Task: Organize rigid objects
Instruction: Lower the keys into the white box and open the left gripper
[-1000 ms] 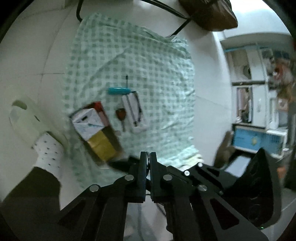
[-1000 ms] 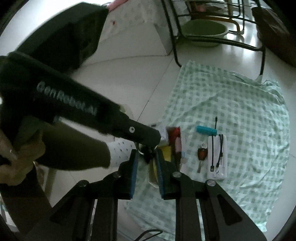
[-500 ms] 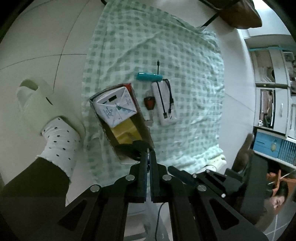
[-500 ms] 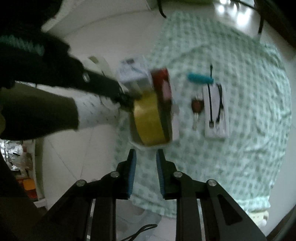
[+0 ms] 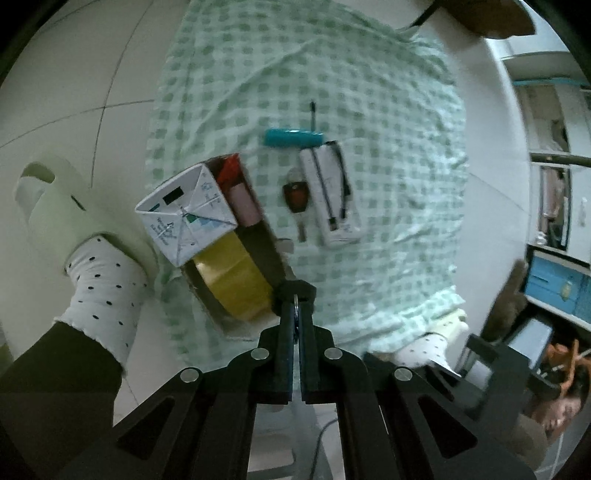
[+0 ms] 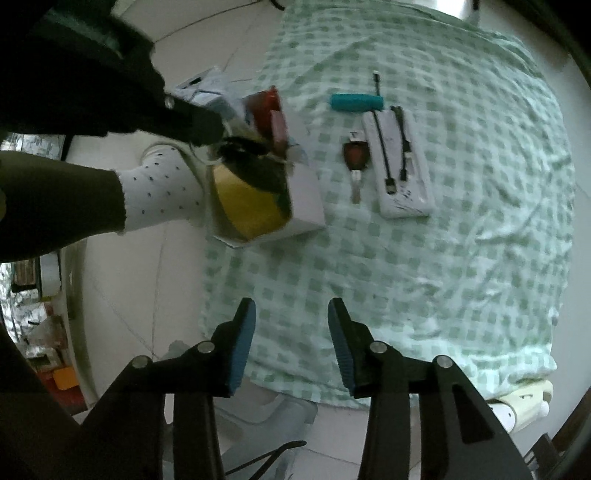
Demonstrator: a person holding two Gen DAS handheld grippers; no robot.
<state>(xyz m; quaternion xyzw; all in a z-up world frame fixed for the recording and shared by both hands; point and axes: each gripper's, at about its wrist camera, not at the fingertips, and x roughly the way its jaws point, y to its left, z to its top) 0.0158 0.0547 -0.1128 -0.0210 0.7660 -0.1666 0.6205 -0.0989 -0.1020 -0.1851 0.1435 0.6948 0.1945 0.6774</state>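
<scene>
An open cardboard box (image 5: 271, 254) sits at the left edge of a green-checked cloth (image 5: 369, 92). It holds a white carton (image 5: 184, 210), a yellow tape roll (image 5: 232, 273) and red and pink items. My left gripper (image 5: 294, 295) is shut on a small black item with a metal ring, right at the box's near end. In the right wrist view its dark tip (image 6: 240, 144) sits over the box (image 6: 306, 199). A red car key (image 6: 355, 155), a white power bank (image 6: 417, 181) and a teal stick (image 6: 356, 102) lie beside it. My right gripper (image 6: 291, 310) hangs over the cloth, jaws opening, nothing between them.
A foot in a dotted white sock (image 5: 107, 288) and a pale slipper (image 5: 51, 206) stands just left of the box. A second foot (image 5: 424, 343) is at the cloth's near right corner. Shelves (image 5: 554, 184) stand at the right and a brown bag (image 5: 491, 18) lies beyond the cloth.
Both grippers have dropped closer to the cloth. The left tip has come down to the box's near end, still shut. The right jaws have spread apart.
</scene>
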